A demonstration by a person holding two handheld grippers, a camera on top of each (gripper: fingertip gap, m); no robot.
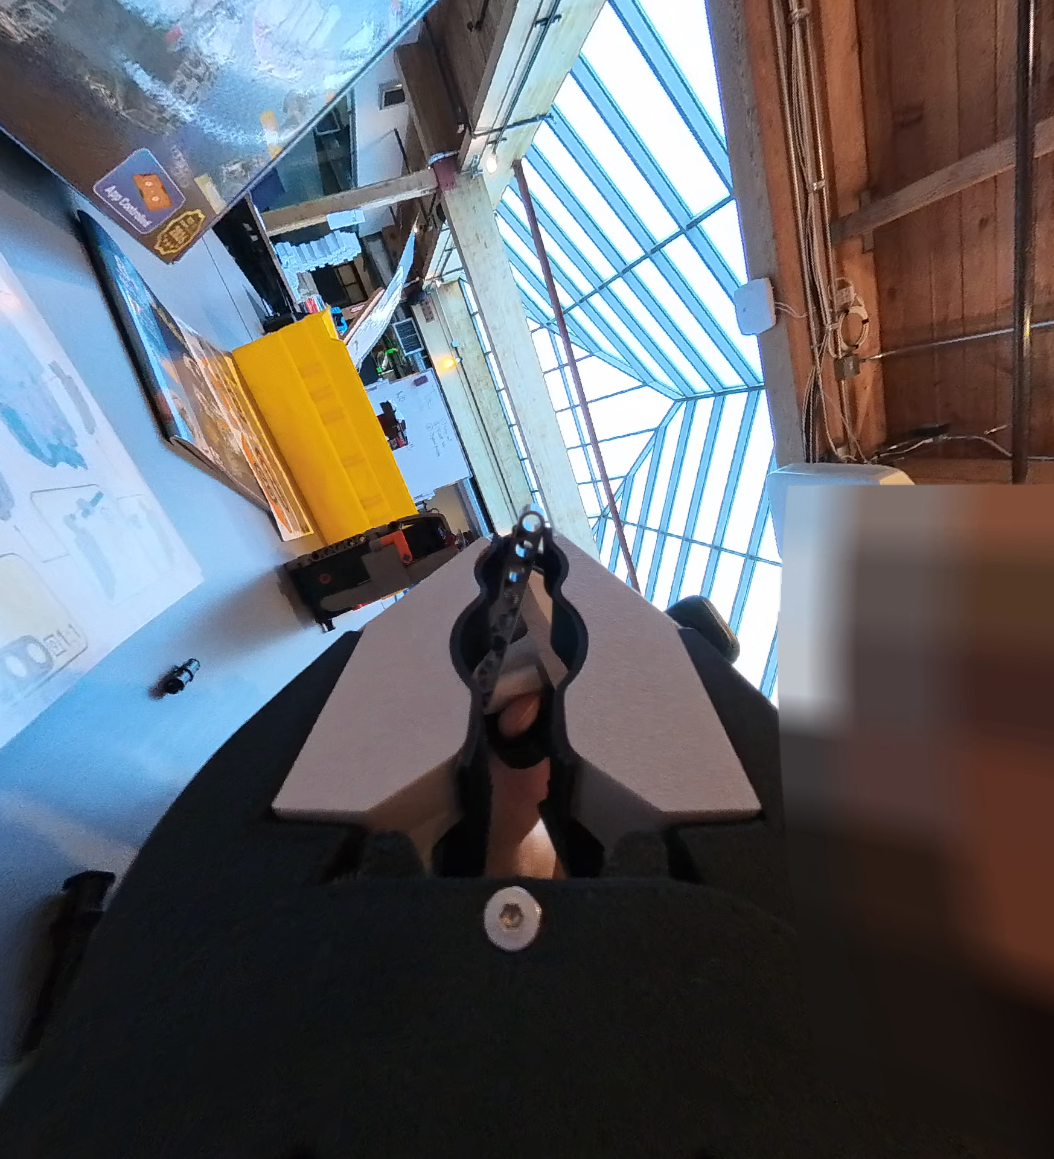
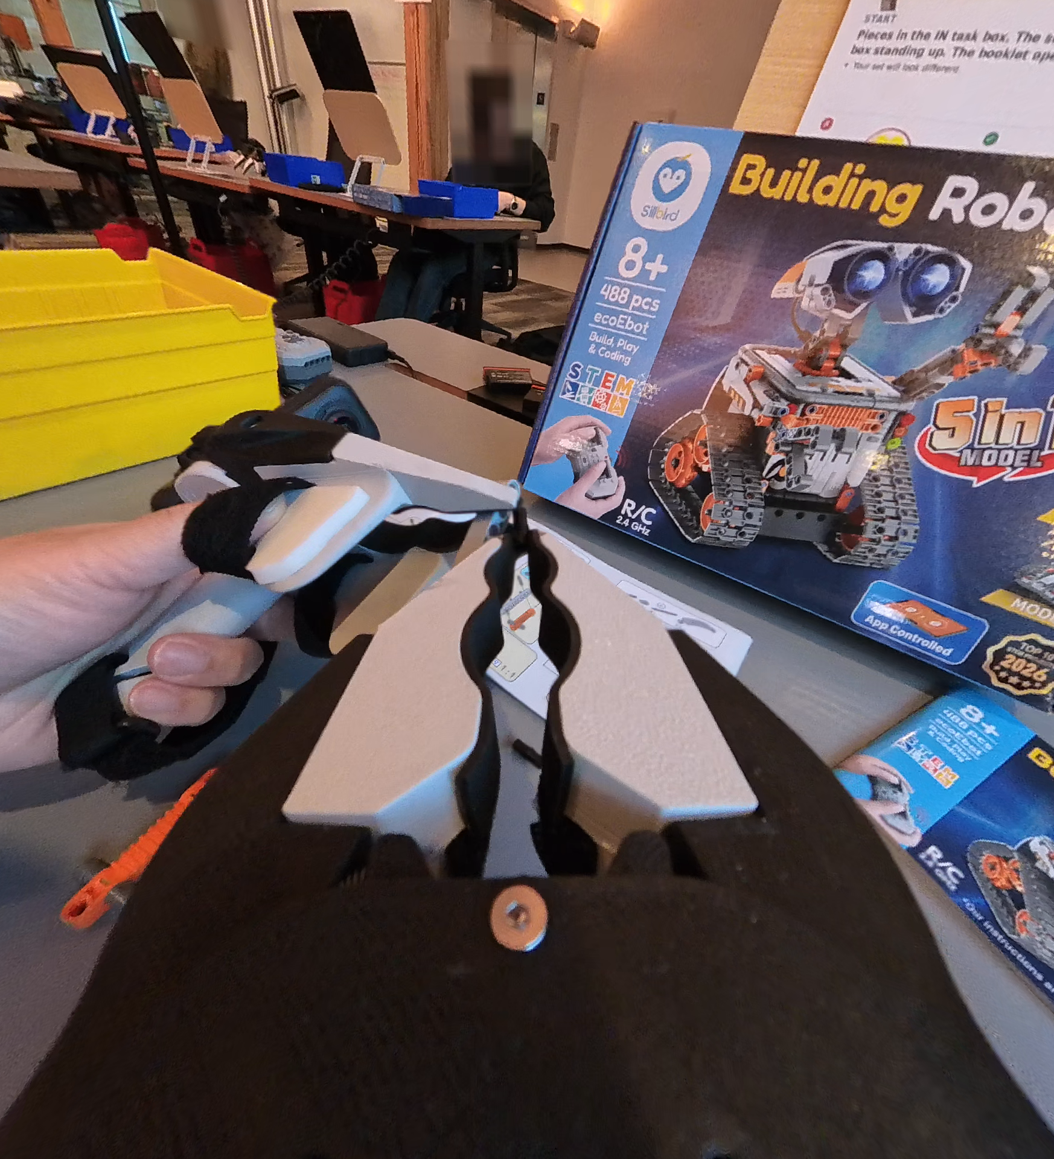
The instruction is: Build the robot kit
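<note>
My left gripper (image 1: 531, 534) is shut on a thin black beam with holes (image 1: 502, 618), which runs back between the fingers and pokes out a little at the tips. It is lifted and turned on its side next to the table. In the right wrist view a hand holds the left gripper (image 2: 507, 502) from the left, tip to tip with my right gripper (image 2: 517, 538). My right gripper's jaws are closed at the tips on a small black part (image 2: 519, 525), which touches the end of the beam. I cannot tell what kind of part it is.
On the grey table (image 2: 825, 683) a printed toy box (image 2: 825, 389) stands at the right. A booklet (image 2: 1014, 846) and an open instruction sheet (image 2: 656, 627) lie in front of it. A yellow bin (image 2: 104, 351) is at the left, and an orange toothed strip (image 2: 135, 859), a black pin (image 1: 176, 677) and a black-orange assembly (image 1: 368, 574) lie loose. The grippers are tip to tip, or close to it.
</note>
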